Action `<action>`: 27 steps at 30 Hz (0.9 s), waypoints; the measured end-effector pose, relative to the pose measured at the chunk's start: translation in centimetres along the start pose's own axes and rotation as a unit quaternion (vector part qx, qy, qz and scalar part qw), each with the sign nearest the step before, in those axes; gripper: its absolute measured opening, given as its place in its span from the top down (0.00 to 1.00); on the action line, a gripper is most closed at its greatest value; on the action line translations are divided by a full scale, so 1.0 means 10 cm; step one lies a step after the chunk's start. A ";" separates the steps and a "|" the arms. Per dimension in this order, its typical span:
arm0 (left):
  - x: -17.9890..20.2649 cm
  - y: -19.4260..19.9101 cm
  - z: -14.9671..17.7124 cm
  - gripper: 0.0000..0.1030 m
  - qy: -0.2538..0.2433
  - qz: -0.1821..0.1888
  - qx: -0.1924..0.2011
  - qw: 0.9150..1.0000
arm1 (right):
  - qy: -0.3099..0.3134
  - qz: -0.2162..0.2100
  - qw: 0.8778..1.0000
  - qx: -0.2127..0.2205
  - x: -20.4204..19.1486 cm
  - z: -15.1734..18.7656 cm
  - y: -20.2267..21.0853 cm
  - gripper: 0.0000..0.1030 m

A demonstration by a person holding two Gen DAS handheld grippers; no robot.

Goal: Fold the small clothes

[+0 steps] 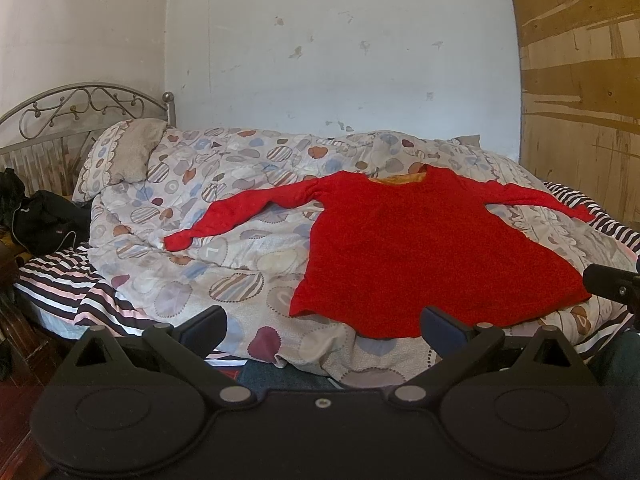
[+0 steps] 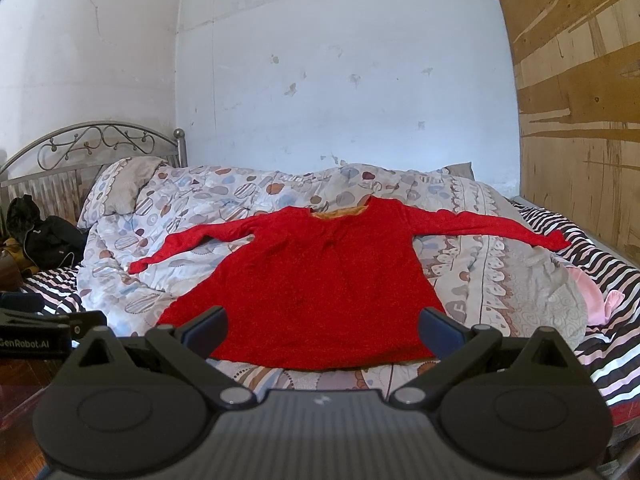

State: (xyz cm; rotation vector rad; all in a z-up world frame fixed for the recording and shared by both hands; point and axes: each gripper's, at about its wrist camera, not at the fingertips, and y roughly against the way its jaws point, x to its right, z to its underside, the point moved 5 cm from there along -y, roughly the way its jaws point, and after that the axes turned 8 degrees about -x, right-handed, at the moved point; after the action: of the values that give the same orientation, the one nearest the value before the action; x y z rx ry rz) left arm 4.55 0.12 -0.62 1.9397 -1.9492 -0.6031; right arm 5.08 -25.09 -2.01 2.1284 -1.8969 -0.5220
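Observation:
A red long-sleeved top (image 1: 420, 248) lies flat on the patterned quilt (image 1: 224, 264), both sleeves spread out, neck toward the wall. It also shows in the right wrist view (image 2: 316, 280). My left gripper (image 1: 324, 328) is open and empty, held before the bed's near edge, left of the top's hem. My right gripper (image 2: 324, 330) is open and empty, just in front of the hem's middle. The right gripper's body shows at the right edge of the left wrist view (image 1: 612, 284); the left gripper's body shows at the left edge of the right wrist view (image 2: 44, 330).
A pillow (image 1: 120, 156) leans on the metal headboard (image 1: 72, 112) at the left. Black clothes (image 1: 48, 220) lie on the striped sheet (image 1: 52, 284) by it. A pink cloth (image 2: 596, 300) lies at the bed's right. A white wall stands behind, a wooden board (image 2: 584, 100) to the right.

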 end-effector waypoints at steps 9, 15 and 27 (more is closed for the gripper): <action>0.01 0.01 0.01 0.01 0.000 -0.001 0.001 1.000 | 0.000 -0.001 1.000 0.000 -0.01 0.00 0.00 0.00; 0.01 0.00 0.01 0.01 0.001 0.000 0.000 1.000 | 0.001 -0.001 1.000 -0.001 -0.04 -0.02 0.01 0.00; 0.04 0.03 0.02 0.01 0.001 0.000 -0.001 1.000 | 0.001 -0.003 1.000 0.000 -0.05 -0.02 0.02 0.00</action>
State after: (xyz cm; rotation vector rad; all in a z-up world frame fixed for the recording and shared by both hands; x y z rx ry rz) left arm 4.18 -0.25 -0.66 1.9390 -1.9470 -0.6028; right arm 4.96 -24.61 -1.71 2.1329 -1.8906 -0.5219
